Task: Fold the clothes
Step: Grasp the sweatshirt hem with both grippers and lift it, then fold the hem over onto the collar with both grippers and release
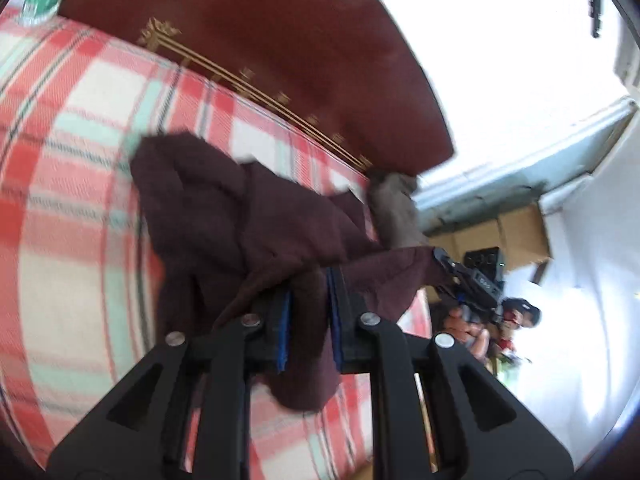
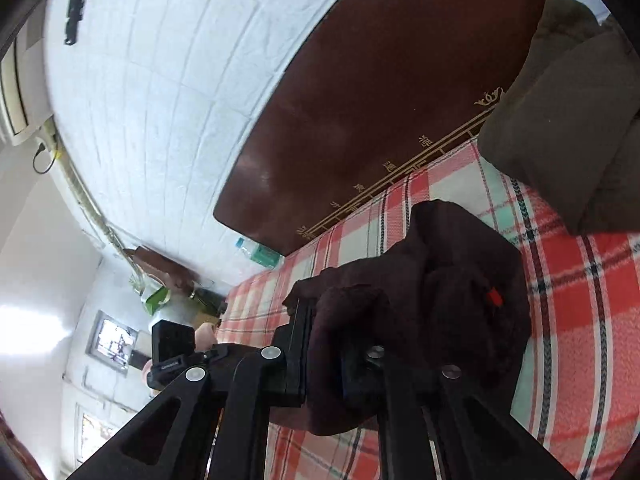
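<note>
Garment (image 1: 224, 216) dark maroon, bunched above plaid bedsheet (image 1: 72, 184), pinched in both left gripper (image 1: 310, 316) and right gripper (image 2: 326, 354), jaws clamped on cloth; better lifted evenly, spread taut, laid flat before folding

R gripper (image 2: 326, 344) w/ maroon garment (image 2: 452, 280)

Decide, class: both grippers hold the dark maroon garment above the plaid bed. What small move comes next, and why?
Probably draw the left gripper and right gripper apart to stretch the maroon garment flat: it hangs bunched and creased between both clamped jaws over the plaid bedsheet.
</note>
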